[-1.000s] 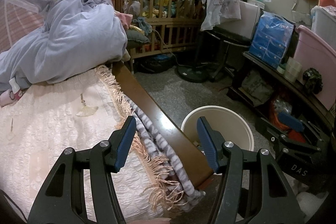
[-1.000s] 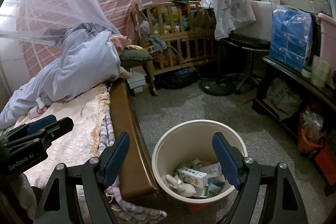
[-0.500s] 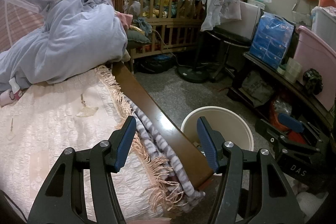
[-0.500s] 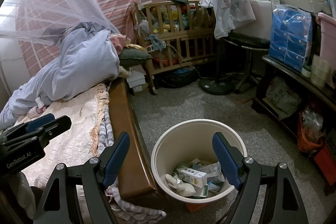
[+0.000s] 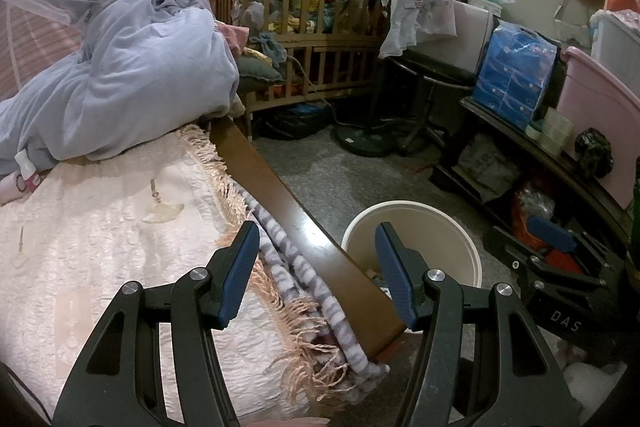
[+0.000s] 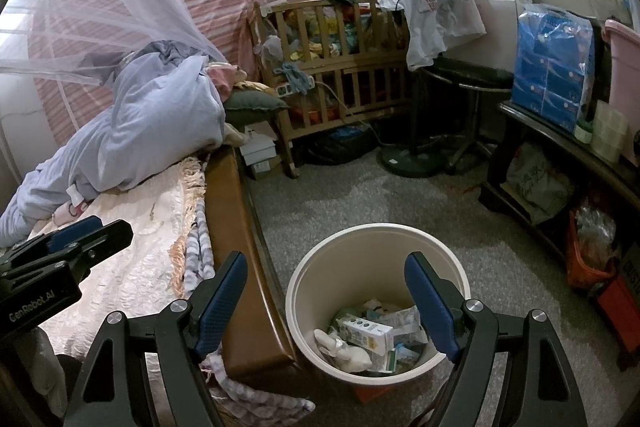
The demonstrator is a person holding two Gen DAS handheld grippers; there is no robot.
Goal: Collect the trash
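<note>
A cream round bin (image 6: 304,291) stands on the grey floor beside the bed's wooden side rail (image 6: 228,211). Inside lie a small white carton (image 6: 366,333), crumpled wrappers and other scraps. My right gripper (image 6: 326,305) hovers open above the bin with nothing between its blue pads. My left gripper (image 5: 316,271) is open and empty over the bed's edge, where a striped blanket (image 5: 296,275) hangs; the bin's rim (image 5: 468,247) shows just right of it. Each gripper appears in the other's view: the left (image 6: 68,239), the right (image 5: 560,247).
A pale quilted cover (image 5: 100,235) and a heaped blue duvet (image 5: 132,83) lie on the bed. A wooden crib (image 6: 344,67) full of clothes stands at the back. A fan base (image 6: 416,163) and a dark shelf (image 6: 560,147) with a blue tissue pack (image 6: 552,67) line the right.
</note>
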